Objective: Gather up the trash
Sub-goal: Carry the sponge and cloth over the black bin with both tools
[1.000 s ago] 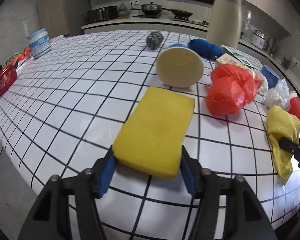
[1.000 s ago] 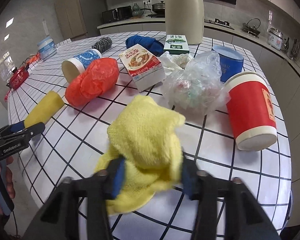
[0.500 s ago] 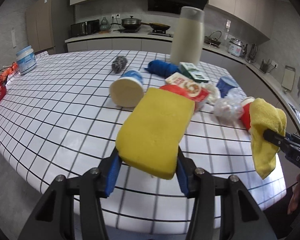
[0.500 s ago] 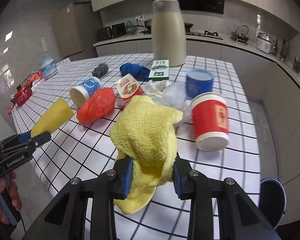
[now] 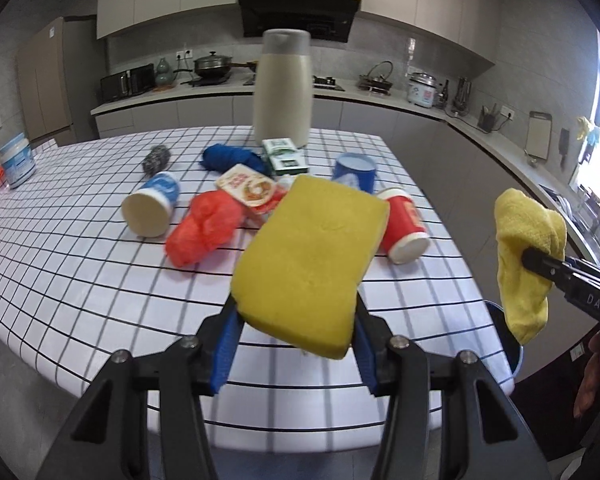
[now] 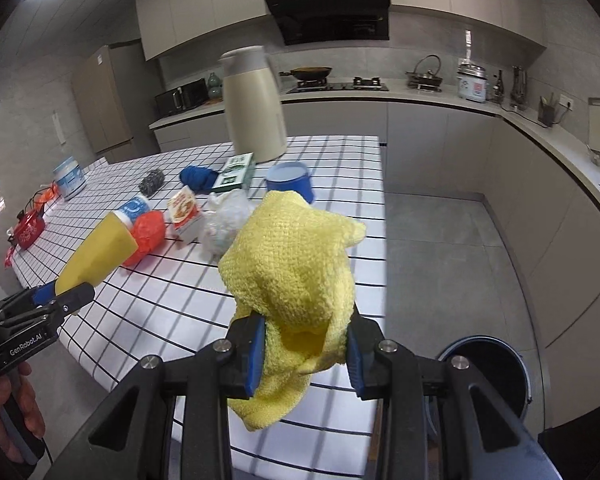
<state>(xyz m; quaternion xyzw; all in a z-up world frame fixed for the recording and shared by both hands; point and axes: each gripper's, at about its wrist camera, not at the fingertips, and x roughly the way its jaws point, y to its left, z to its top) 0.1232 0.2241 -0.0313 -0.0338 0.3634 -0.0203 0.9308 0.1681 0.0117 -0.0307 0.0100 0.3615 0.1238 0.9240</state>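
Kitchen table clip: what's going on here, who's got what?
A person is clearing trash off a checked table with a hand-held tool in each hand. The left tool is clamped on a yellow sponge, the right tool on a yellow cloth, both held up off the table. Cups, a red bag and cartons lie uncollected. A dark bin stands on the floor beside the table.

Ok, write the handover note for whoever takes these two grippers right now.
Left hand-held gripper: shut on the yellow sponge, held above the table.
Right hand-held gripper: shut on the yellow cloth, also in the air.
Bin: on the floor, past the table's corner.
Done: both picked up.
Left: drop both in; red cup, orange bag and the rest remain.
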